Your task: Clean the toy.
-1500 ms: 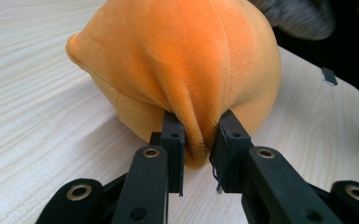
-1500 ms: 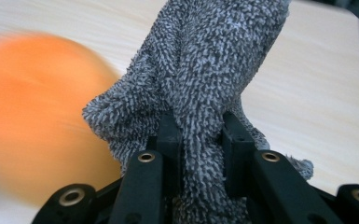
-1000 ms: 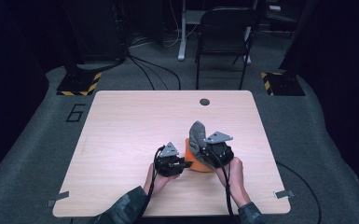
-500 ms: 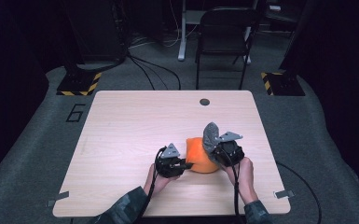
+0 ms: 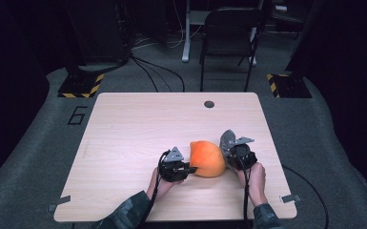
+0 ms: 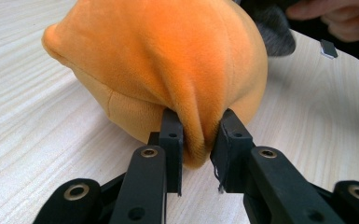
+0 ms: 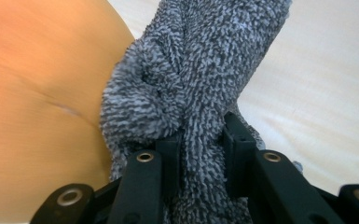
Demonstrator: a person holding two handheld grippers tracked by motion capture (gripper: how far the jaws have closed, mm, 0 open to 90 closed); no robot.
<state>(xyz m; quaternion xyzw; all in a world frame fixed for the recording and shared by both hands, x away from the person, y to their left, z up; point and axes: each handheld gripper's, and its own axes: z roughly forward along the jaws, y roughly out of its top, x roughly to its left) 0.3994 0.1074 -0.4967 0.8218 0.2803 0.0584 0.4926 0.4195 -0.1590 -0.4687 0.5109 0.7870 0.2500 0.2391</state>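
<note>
Lowered toward the lower right of the frame, the right hand-held gripper (image 5: 232,151) stayed clamped on grey cloth (image 7: 200,88); the left hand-held gripper (image 5: 187,167) pinched the orange plush (image 5: 207,158) resting on the surface (image 5: 133,124).

The orange plush (image 5: 208,159) sits between my left gripper (image 5: 187,168) and my right gripper (image 5: 229,155), touching both, so no passage remains there. The grey cloth (image 5: 227,140) stands just beside the plush on its right. The table (image 5: 138,124) lies open across the far half and the left, with a small dark disc (image 5: 209,104) near the far edge.
</note>
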